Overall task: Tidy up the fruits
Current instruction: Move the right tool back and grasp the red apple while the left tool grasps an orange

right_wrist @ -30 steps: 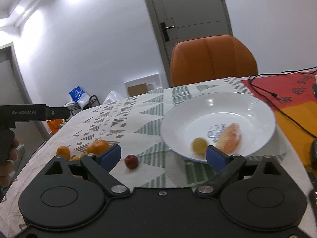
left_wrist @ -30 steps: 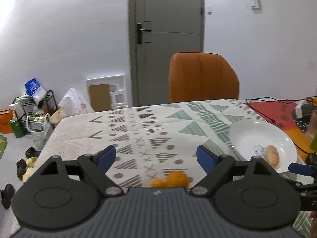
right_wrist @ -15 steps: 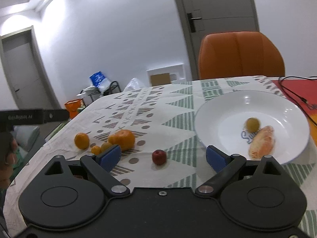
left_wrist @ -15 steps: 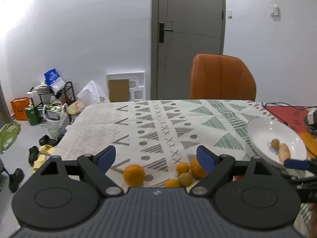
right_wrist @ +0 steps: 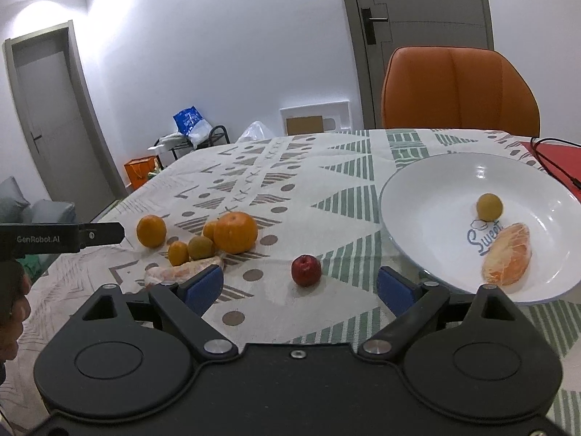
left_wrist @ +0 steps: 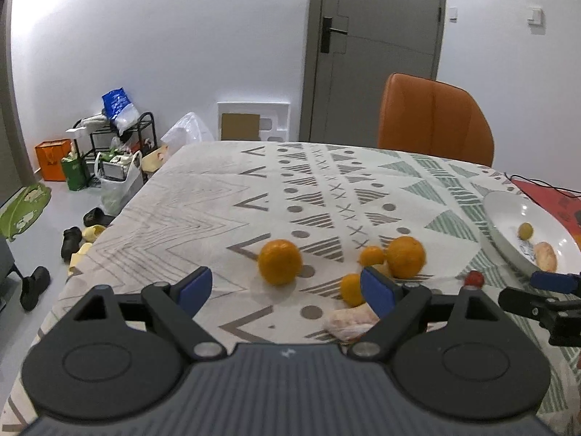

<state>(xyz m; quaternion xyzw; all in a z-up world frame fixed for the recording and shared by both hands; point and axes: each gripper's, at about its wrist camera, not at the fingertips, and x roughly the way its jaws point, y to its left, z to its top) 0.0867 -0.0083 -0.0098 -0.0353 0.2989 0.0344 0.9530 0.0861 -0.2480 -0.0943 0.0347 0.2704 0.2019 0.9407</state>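
Observation:
Loose fruit lies on the patterned tablecloth (left_wrist: 225, 203): an orange (left_wrist: 280, 261) on its own, a bigger orange (right_wrist: 235, 231), small kumquats (right_wrist: 178, 253), a brownish round fruit (right_wrist: 200, 247), a wrapped peeled segment (right_wrist: 183, 271) and a small red apple (right_wrist: 306, 270). The white plate (right_wrist: 428, 225) at the right holds a yellow-brown round fruit (right_wrist: 489, 207) and a wrapped orange segment (right_wrist: 507, 254). My left gripper (left_wrist: 287, 289) is open and empty, just short of the lone orange. My right gripper (right_wrist: 299, 285) is open and empty, with the red apple between its fingertips' line.
An orange chair (right_wrist: 459, 91) stands at the table's far side before a grey door (left_wrist: 377, 51). A red mat with black cables (right_wrist: 552, 160) lies right of the plate. A hand (right_wrist: 12, 309) holds the left gripper's handle (right_wrist: 61, 238). Bags, shoes and a rack (left_wrist: 109, 152) clutter the floor at left.
Both grippers pulled back and turned left. The fruit cluster came into the left wrist view, and the red apple moved from left of centre to between the right fingers.

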